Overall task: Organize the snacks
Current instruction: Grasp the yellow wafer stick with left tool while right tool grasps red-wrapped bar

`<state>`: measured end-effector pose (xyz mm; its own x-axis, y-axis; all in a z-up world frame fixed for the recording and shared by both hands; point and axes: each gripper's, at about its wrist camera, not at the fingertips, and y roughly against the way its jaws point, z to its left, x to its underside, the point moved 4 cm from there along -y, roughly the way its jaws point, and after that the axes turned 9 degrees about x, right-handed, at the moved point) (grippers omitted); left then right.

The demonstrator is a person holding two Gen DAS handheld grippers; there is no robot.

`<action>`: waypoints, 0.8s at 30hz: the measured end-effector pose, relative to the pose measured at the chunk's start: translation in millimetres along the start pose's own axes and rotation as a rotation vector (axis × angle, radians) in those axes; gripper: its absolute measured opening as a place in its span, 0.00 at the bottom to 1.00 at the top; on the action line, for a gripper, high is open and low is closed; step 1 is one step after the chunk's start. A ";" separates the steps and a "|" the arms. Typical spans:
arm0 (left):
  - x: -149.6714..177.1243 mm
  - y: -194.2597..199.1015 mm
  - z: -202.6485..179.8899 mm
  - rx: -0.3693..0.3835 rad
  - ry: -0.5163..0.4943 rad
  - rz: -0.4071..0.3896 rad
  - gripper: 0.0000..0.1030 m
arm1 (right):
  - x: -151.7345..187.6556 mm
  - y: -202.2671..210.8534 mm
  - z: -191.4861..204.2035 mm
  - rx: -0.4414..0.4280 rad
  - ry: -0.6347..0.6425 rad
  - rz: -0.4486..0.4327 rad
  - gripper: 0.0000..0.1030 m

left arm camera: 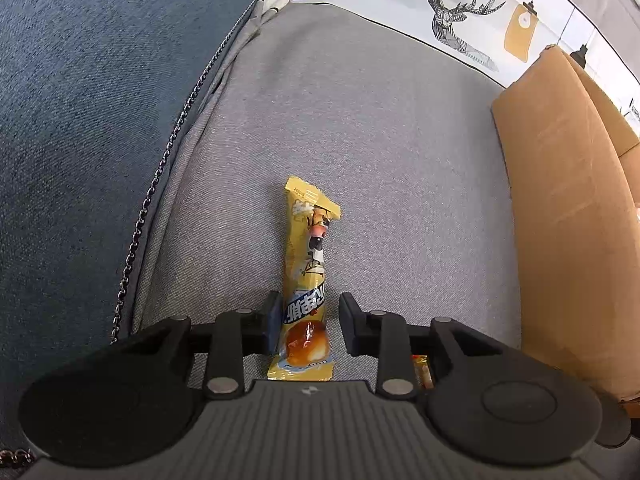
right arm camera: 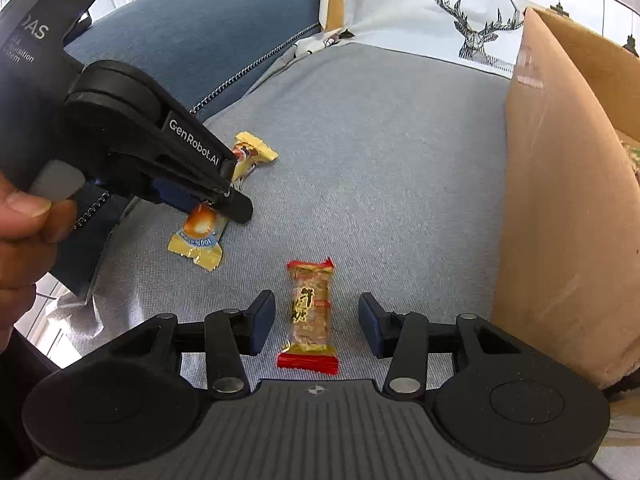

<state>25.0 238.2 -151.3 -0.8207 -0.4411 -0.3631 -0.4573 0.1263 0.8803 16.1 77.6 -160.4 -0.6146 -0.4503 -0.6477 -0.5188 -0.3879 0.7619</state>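
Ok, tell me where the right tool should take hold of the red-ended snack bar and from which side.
Grip the red-ended snack bar across its narrow middle, coming down from above. It lies flat on the grey cushion, lengthwise between the right tool's open fingers, with clear gaps on both long sides. The crimped red ends look too thin and floppy to hold well.

Black claw [right arm camera: 316, 326], blue pads [right arm camera: 264, 326], silver rivets

Grey cushion [right arm camera: 380, 152]: two snack packets [right arm camera: 311, 316], cardboard box [right arm camera: 560, 220].
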 end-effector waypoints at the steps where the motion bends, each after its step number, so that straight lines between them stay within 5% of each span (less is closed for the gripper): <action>1: 0.0 -0.2 -0.3 -0.001 -0.001 0.000 0.34 | 0.7 0.0 0.9 0.003 0.014 -0.001 0.47; 6: 1.8 1.0 -2.5 -0.007 -0.002 -0.002 0.35 | 4.9 1.1 7.5 0.026 0.079 -0.014 0.46; 13: 1.7 -0.7 -3.0 -0.010 -0.004 -0.002 0.35 | 4.0 1.4 3.0 0.038 0.062 -0.025 0.20; 24: 1.0 -1.6 -2.1 -0.010 -0.009 -0.001 0.35 | 5.7 -1.0 7.4 0.052 0.080 -0.032 0.22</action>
<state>25.6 235.7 -152.4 -0.8235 -0.4328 -0.3668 -0.4548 0.1171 0.8828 8.7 81.4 -164.9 -0.5490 -0.5021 -0.6682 -0.5687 -0.3614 0.7389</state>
